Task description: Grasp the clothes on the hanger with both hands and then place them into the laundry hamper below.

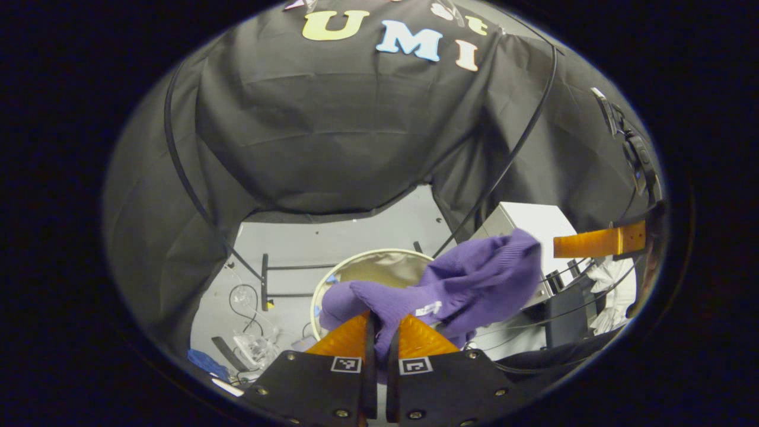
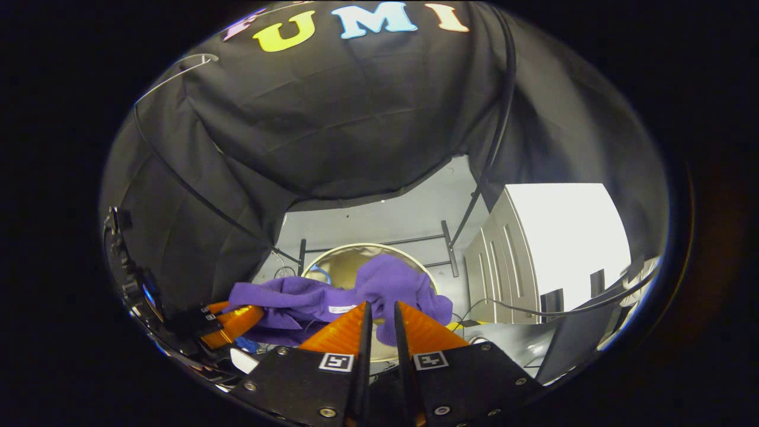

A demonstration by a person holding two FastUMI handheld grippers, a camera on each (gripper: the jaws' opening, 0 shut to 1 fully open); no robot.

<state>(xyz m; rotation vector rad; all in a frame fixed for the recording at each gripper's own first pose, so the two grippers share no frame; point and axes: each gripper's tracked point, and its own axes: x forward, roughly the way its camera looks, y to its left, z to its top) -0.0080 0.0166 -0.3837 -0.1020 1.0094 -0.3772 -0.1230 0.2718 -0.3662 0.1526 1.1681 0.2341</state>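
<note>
A purple knitted garment stretches between both grippers above a round laundry hamper with a pale rim. In the left gripper view, my left gripper is shut on one end of the garment, and the right gripper holds the far end at the right. In the right gripper view, my right gripper is shut on the purple garment, which hangs over the hamper; the left gripper grips the garment's other end at the lower left.
A grey floor lies under the hamper, with a black metal stand behind it. A white cabinet stands to the right. Loose cables and a clear plastic item lie on the floor at the left.
</note>
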